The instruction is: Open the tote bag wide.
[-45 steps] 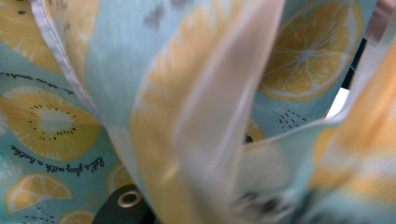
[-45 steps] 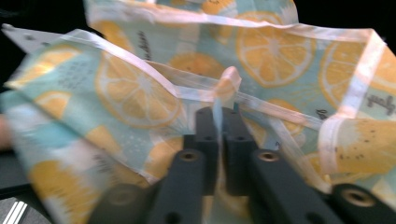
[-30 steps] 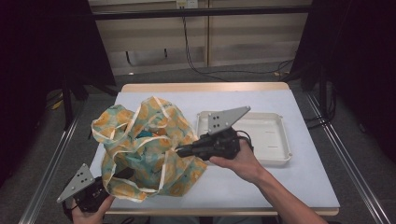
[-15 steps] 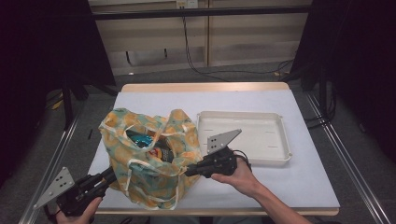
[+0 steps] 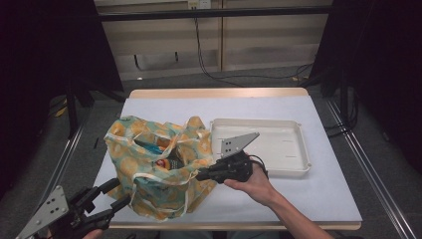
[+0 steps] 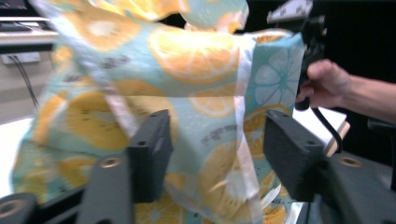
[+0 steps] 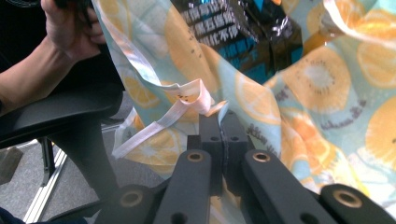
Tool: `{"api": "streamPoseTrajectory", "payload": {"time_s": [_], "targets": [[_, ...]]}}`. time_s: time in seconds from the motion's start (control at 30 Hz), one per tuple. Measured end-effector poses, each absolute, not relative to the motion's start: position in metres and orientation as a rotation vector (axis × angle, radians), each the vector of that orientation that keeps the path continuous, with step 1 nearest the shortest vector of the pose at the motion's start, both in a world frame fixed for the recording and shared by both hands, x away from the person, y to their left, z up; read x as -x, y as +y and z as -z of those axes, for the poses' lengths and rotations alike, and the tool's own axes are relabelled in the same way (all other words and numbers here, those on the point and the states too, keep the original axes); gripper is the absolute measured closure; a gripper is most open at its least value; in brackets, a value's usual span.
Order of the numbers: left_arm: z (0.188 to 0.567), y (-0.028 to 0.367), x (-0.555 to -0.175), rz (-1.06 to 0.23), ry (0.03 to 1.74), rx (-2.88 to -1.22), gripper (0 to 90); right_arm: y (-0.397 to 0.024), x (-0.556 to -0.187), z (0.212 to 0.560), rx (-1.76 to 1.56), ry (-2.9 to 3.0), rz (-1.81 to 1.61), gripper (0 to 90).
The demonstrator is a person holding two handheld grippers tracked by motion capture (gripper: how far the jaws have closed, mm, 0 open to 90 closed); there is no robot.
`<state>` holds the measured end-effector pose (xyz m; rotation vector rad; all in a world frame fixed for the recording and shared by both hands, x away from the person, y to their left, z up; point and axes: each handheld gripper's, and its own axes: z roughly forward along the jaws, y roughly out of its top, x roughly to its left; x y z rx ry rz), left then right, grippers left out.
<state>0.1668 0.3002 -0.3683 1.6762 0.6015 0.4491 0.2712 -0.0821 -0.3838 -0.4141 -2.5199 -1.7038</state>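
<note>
Jaws apart on the left gripper (image 5: 115, 195) at the lower left of the high view: they have just been opening, and in the left gripper view the orange-slice printed teal fabric bag (image 5: 159, 167) hangs between the pads (image 6: 150, 151) without being pinched, so this looks like a release. Moving right, that one bag stands left of centre on the white table (image 5: 323, 194), mouth open, with dark snack packets (image 5: 166, 158) inside; how many I cannot tell. At mid-frame the right gripper (image 5: 201, 175) has its jaws clamped tight on the bag's edge beside the pale strap (image 7: 182, 109), probably to keep the mouth held up and open. Farther right, one empty white plastic tray (image 5: 293, 144) lies just beside the bag, likely waiting for the contents.
</note>
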Motion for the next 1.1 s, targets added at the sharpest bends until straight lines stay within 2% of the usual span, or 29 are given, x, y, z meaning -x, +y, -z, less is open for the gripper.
{"api": "streamPoseTrajectory", "payload": {"time_s": [0.07, 0.1, 0.13, 0.17, 0.2, 0.23, 0.27, 0.3, 0.47, 0.73, 0.8, 0.93, 0.97, 1.0, 1.1], "targets": [[0.371, 0.292, -0.173, -0.452, 0.618, -1.702, 32.5, -0.081, -0.271, 0.380, 0.406, -2.516, 1.716, 90.0], [0.373, 0.290, -0.176, -0.467, 0.640, -1.729, 31.6, -0.080, -0.270, 0.379, 0.402, -2.516, 1.723, 90.0], [0.376, 0.287, -0.181, -0.478, 0.659, -1.750, 33.8, -0.079, -0.270, 0.378, 0.401, -2.518, 1.722, 90.0], [0.376, 0.287, -0.181, -0.478, 0.659, -1.750, 44.5, -0.079, -0.270, 0.377, 0.394, -2.520, 1.722, 90.0], [0.379, 0.287, -0.185, -0.475, 0.666, -1.761, 44.5, -0.079, -0.270, 0.377, 0.394, -2.520, 1.722, 90.0], [0.383, 0.288, -0.189, -0.447, 0.645, -1.772, 72.5, -0.078, -0.270, 0.377, 0.394, -2.518, 1.721, 90.0], [0.385, 0.288, -0.190, -0.448, 0.638, -1.779, 85.7, -0.078, -0.270, 0.378, 0.393, -2.516, 1.722, 90.0], [0.386, 0.290, -0.191, -0.438, 0.647, -1.780, 89.3, -0.078, -0.270, 0.378, 0.394, -2.515, 1.720, 90.0], [0.395, 0.294, -0.193, -0.447, 0.705, -1.823, 90.0, -0.077, -0.269, 0.381, 0.388, -2.503, 1.720, 90.0], [0.413, 0.293, -0.203, -0.386, 0.784, -1.837, 90.0, -0.071, -0.267, 0.389, 0.385, -2.484, 1.707, 90.0], [0.394, 0.297, -0.190, -0.316, 0.682, -1.707, 90.0, -0.068, -0.262, 0.382, 0.351, -2.474, 1.721, 90.0], [0.383, 0.292, -0.177, -0.292, 0.581, -1.675, 90.0, -0.070, -0.256, 0.371, 0.318, -2.479, 1.747, 90.0], [0.382, 0.280, -0.172, -0.304, 0.534, -1.735, 90.0, -0.072, -0.254, 0.368, 0.317, -2.468, 1.763, 90.0], [0.382, 0.280, -0.172, -0.304, 0.534, -1.735, 90.0, -0.072, -0.254, 0.368, 0.317, -2.468, 1.763, 90.0], [0.398, 0.256, -0.183, -0.320, 0.543, -1.901, 90.0, -0.073, -0.251, 0.373, 0.305, -2.456, 1.748, 90.0]]}}
